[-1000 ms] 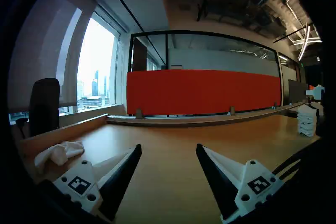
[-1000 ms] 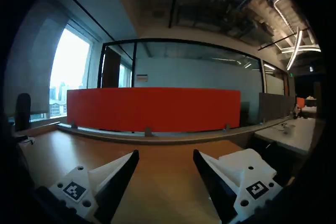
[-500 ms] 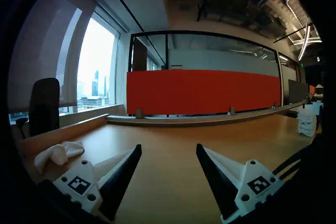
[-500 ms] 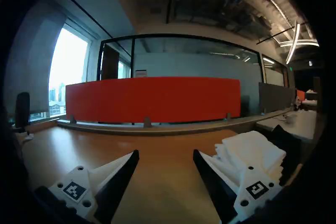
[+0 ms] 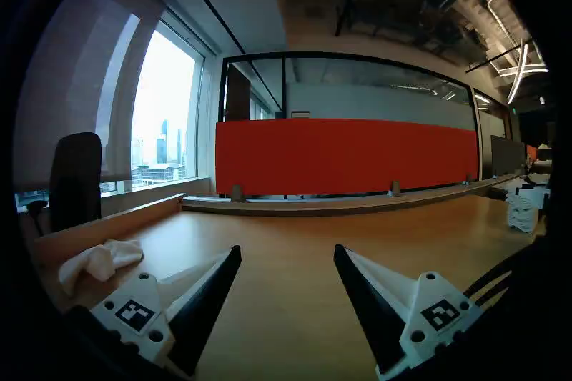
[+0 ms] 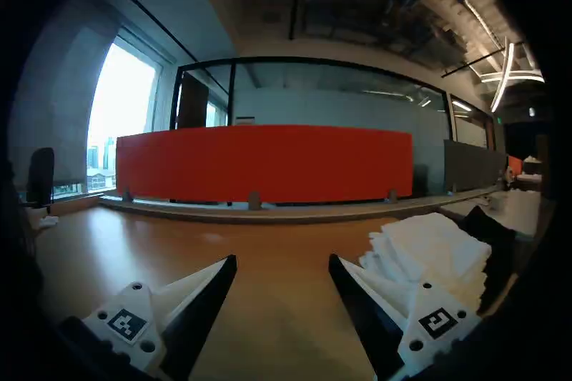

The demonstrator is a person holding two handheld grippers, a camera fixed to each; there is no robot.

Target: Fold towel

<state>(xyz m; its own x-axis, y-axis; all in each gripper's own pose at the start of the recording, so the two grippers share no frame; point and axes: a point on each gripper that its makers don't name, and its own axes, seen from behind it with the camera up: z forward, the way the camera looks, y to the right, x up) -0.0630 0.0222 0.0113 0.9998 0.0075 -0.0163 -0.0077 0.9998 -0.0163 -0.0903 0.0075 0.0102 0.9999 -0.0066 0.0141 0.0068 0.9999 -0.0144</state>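
Both left tongs (image 5: 286,248) and right tongs (image 6: 282,258) apart, towel stack (image 6: 429,245) seemingly nearer than before

From where I stand, the crumpled towel (image 5: 100,259) at the left end of the counter (image 5: 286,324) has its near edge tucked behind one finger of the left tool (image 5: 286,249). Both of that tool's fingers run off the lower rim just past their marker blocks. Far to the right, a distant pile (image 5: 524,211) of white cloths is small and clipped by the rim, so I can't count its layers.

In the right gripper view, one finger of the right tool (image 6: 282,259) covers the near lower corner of the folded stack (image 6: 429,245). A dark shape (image 6: 493,249) just beside that stack is too murky to name. A tiny white thing (image 6: 48,221) at the far left is too small to tell.
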